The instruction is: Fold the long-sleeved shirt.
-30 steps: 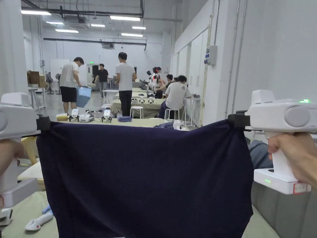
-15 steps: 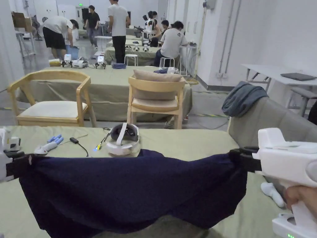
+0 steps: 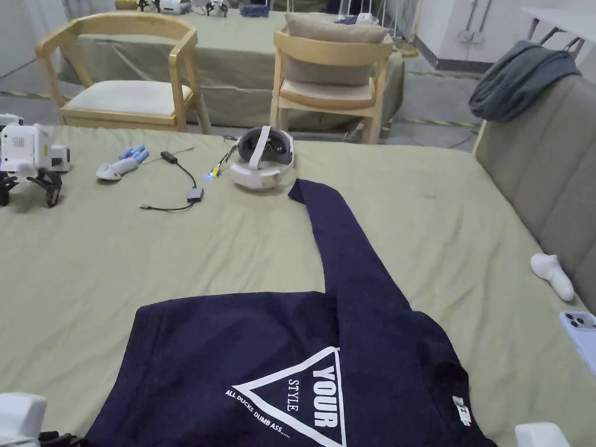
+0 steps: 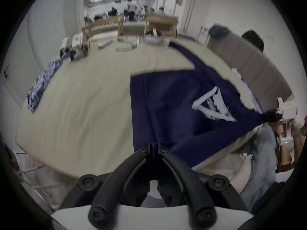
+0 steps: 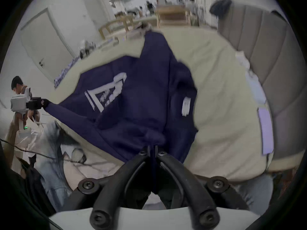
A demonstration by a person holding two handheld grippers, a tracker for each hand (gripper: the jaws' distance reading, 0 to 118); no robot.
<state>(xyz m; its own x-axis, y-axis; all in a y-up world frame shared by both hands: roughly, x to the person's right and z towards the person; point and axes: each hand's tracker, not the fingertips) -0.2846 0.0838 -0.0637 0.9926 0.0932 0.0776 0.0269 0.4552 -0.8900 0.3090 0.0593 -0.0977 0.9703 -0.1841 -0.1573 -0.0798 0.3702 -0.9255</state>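
Observation:
A navy long-sleeved shirt (image 3: 279, 361) with a white triangle print lies spread on the olive-green table cover (image 3: 116, 262). One sleeve (image 3: 337, 233) stretches away toward the headset. In the left gripper view my left gripper (image 4: 153, 148) is shut on the shirt's near edge at the table's front. My right gripper (image 5: 152, 149) is likewise shut on bunched navy fabric close to the collar label (image 5: 186, 106). Each gripper view also catches the other gripper pinching the cloth: the right gripper (image 4: 265, 117) and the left gripper (image 5: 43, 103).
Beyond the sleeve sit a white headset (image 3: 261, 158), a black cable with adapter (image 3: 186, 195), a white-and-blue tool (image 3: 119, 166) and a white device (image 3: 29, 157). A phone (image 3: 582, 340) and white sock (image 3: 553, 276) lie by the grey sofa back (image 3: 541, 163). Two wooden chairs (image 3: 332, 70) stand behind.
The shirt, held stretched in the air between both grippers, has come down and now lies flat on the table. The head camera has tilted down toward the table.

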